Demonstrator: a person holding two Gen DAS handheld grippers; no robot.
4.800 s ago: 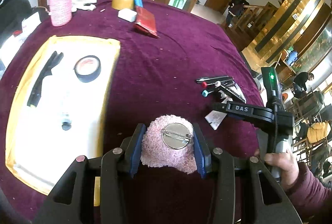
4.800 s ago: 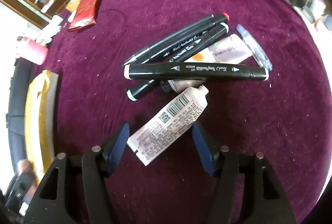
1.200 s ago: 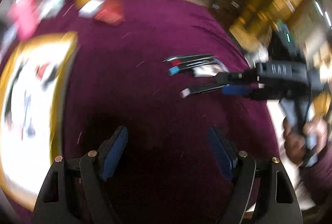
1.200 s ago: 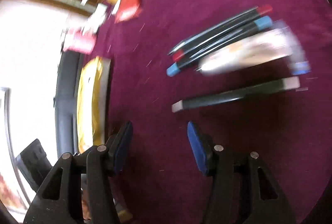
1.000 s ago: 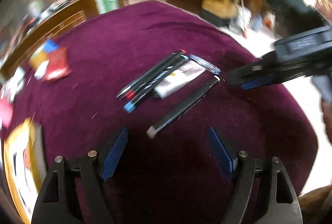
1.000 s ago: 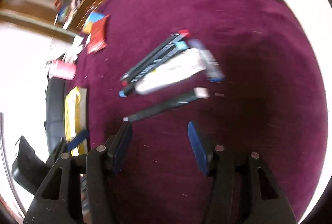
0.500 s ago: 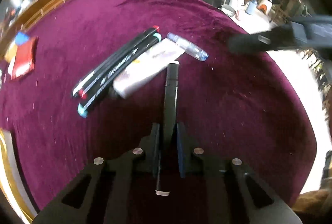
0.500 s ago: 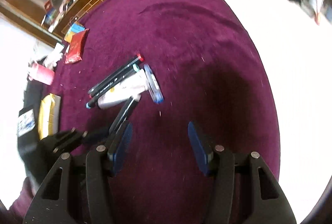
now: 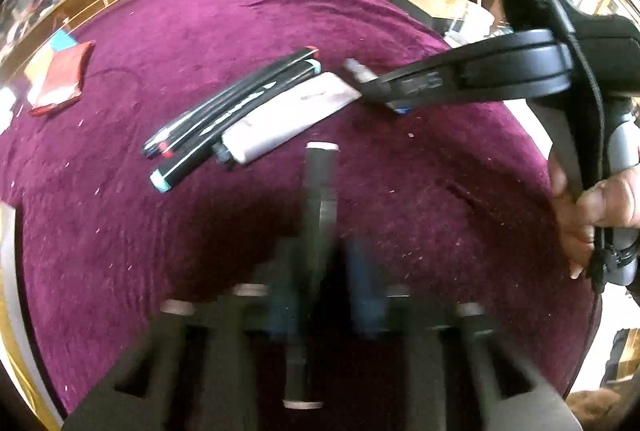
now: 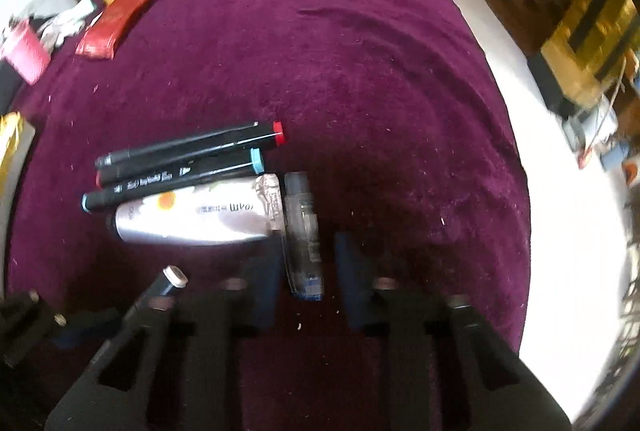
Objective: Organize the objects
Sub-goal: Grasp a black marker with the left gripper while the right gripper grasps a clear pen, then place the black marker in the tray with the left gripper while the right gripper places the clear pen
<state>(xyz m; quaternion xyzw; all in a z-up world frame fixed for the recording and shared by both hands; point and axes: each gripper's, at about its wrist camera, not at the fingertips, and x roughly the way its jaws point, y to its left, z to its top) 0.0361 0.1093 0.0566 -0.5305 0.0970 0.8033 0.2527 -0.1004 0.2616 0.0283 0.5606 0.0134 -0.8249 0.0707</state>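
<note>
My left gripper (image 9: 320, 271) is shut on a black marker (image 9: 318, 199) with a white cap, held lengthwise above the purple cloth; its tip also shows in the right wrist view (image 10: 170, 281). Two black markers (image 9: 236, 103) and a silver tube (image 9: 288, 119) lie side by side ahead of it. My right gripper (image 10: 306, 263) is open, its jaws on either side of a small clear bottle (image 10: 303, 231) with a blue end, lying next to the tube (image 10: 196, 217) and markers (image 10: 188, 151). In the left wrist view the right gripper (image 9: 384, 91) covers the bottle.
A red packet (image 10: 114, 25) and a pink knitted cup (image 10: 24, 57) sit at the far left of the round table (image 10: 340, 43). The yellow-edged tray (image 10: 10, 139) shows at the left edge. The table rim and floor lie close on the right.
The left gripper closed on the loose black marker and has lifted it slightly. The right gripper swung back in over the table and now straddles the clear bottle.
</note>
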